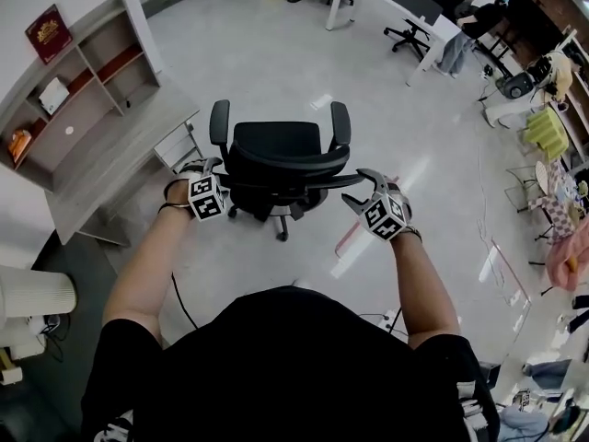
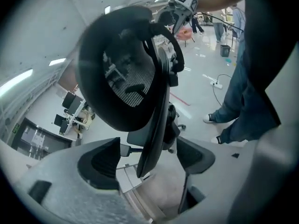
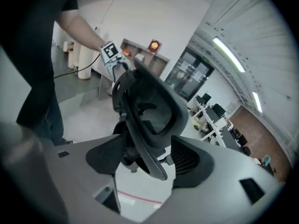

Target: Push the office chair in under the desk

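A black office chair point(image 1: 276, 150) stands on the grey floor with its backrest toward me, a little to the right of the grey desk point(image 1: 120, 150). My left gripper point(image 1: 213, 166) is at the left end of the backrest top, my right gripper point(image 1: 368, 180) at the right end. In the left gripper view the backrest edge point(image 2: 154, 125) passes between the open jaws of the left gripper point(image 2: 149, 153), with a gap on each side. In the right gripper view the backrest rim point(image 3: 149, 139) runs between the jaws of the right gripper point(image 3: 147, 157), and the pads stand off it.
A shelf unit point(image 1: 69, 90) rises behind the desk at the left wall. A white cylinder point(image 1: 32, 293) stands at the near left. A black cable point(image 1: 179, 302) lies by my feet. More desks and another chair point(image 1: 409, 35) stand at the far right.
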`<state>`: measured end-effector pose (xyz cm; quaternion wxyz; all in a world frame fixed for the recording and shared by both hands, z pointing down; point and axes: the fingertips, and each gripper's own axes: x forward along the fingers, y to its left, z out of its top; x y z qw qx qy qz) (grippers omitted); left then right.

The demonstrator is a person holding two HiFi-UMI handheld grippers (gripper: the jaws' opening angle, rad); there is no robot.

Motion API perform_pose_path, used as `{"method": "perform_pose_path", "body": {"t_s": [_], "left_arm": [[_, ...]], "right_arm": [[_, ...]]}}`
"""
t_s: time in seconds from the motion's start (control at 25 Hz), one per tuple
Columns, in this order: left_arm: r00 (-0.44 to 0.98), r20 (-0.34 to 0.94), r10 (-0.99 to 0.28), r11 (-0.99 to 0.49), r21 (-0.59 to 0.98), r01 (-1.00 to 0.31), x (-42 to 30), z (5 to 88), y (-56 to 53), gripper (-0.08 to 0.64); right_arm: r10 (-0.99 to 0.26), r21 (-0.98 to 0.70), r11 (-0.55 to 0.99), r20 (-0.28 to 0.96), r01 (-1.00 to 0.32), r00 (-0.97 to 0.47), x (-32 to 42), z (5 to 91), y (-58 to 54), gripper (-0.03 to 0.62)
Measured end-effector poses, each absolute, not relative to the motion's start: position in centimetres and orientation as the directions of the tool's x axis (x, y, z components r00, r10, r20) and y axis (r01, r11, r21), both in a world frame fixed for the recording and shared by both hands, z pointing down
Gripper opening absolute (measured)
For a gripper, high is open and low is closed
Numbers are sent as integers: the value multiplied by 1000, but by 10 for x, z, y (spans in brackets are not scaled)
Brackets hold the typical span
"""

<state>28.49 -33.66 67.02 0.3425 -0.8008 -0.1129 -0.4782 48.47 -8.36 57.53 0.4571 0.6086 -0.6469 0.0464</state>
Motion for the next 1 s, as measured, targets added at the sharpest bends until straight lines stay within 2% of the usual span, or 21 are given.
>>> {"method": "perform_pose_path", "body": {"t_s": [0.28,0.6,1.0], "left_arm": [[409,900,-150,-745,-375,552,306,715,-344,399],[342,928,-151,-766,-328,552,305,740,-359,405],[362,930,-57,-770,-272,577,319,747,-348,405]], "right_arm": [[-619,472,392,770,-789,153,512,635,-93,339],[-517,436,462,840,-773,164,536,671,-103,354],[-447,358,512,887,-781,113,551,707,-114,368]]}}
